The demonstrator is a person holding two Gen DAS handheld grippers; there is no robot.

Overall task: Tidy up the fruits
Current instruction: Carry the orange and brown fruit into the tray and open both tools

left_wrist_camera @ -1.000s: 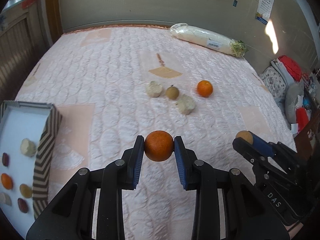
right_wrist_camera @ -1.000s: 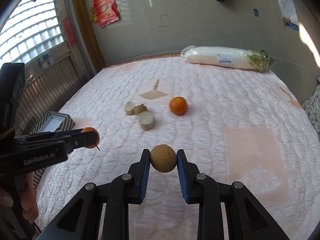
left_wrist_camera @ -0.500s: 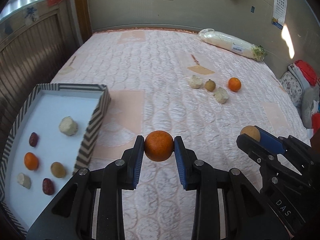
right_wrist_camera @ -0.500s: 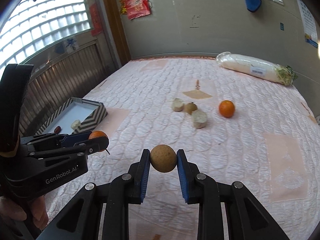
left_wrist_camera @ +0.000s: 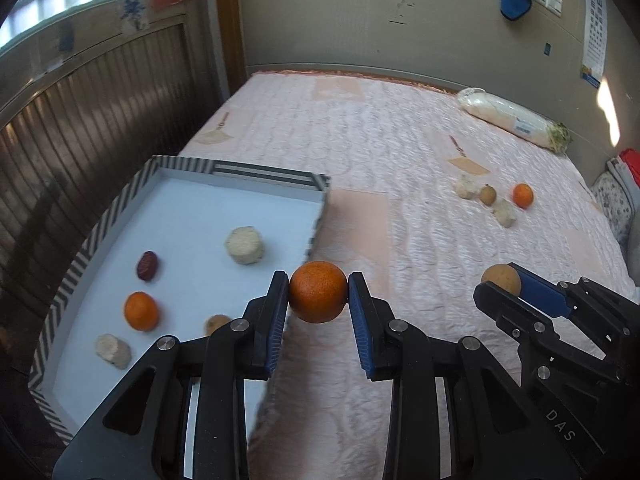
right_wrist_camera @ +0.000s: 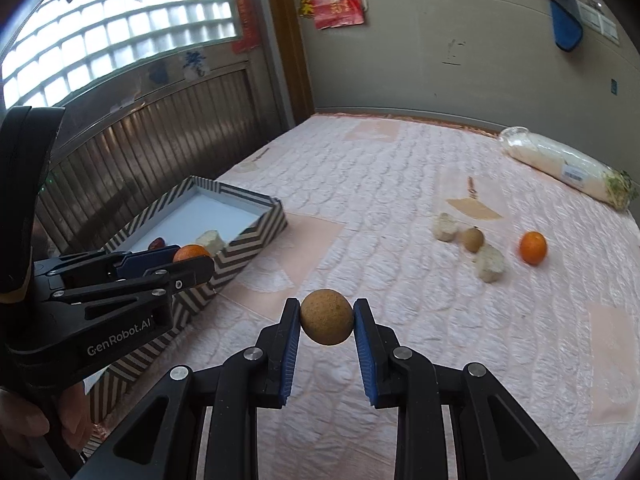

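Observation:
My left gripper (left_wrist_camera: pixel 318 298) is shut on an orange (left_wrist_camera: pixel 318 292), held in the air just off the near right corner of the striped tray (left_wrist_camera: pixel 256 171). My right gripper (right_wrist_camera: pixel 327 322) is shut on a brown round fruit (right_wrist_camera: pixel 327 320) above the bed, to the right of the tray (right_wrist_camera: pixel 240 248). Each gripper shows in the other's view: the right gripper (left_wrist_camera: pixel 500 282) with its brown fruit (left_wrist_camera: pixel 500 277), the left gripper (right_wrist_camera: pixel 196 260) with its orange (right_wrist_camera: pixel 190 253). Inside the tray lie an orange (left_wrist_camera: pixel 141 311), a red date (left_wrist_camera: pixel 147 265), two pale chunks (left_wrist_camera: pixel 245 245) and a brown fruit (left_wrist_camera: pixel 216 323).
On the pink quilted bed (right_wrist_camera: pixel 360 184) further out lie an orange (right_wrist_camera: pixel 533 247), a brown fruit (right_wrist_camera: pixel 473 239) and two pale chunks (right_wrist_camera: pixel 490 264). A wrapped cabbage (right_wrist_camera: pixel 568 168) lies by the far wall. A wooden panel wall (left_wrist_camera: pixel 80 128) runs along the bed's left side.
Both grippers have swung left across the bed with their fruits still gripped. The tray has come from the left edge into full view near the left gripper; loose fruits now sit farther right.

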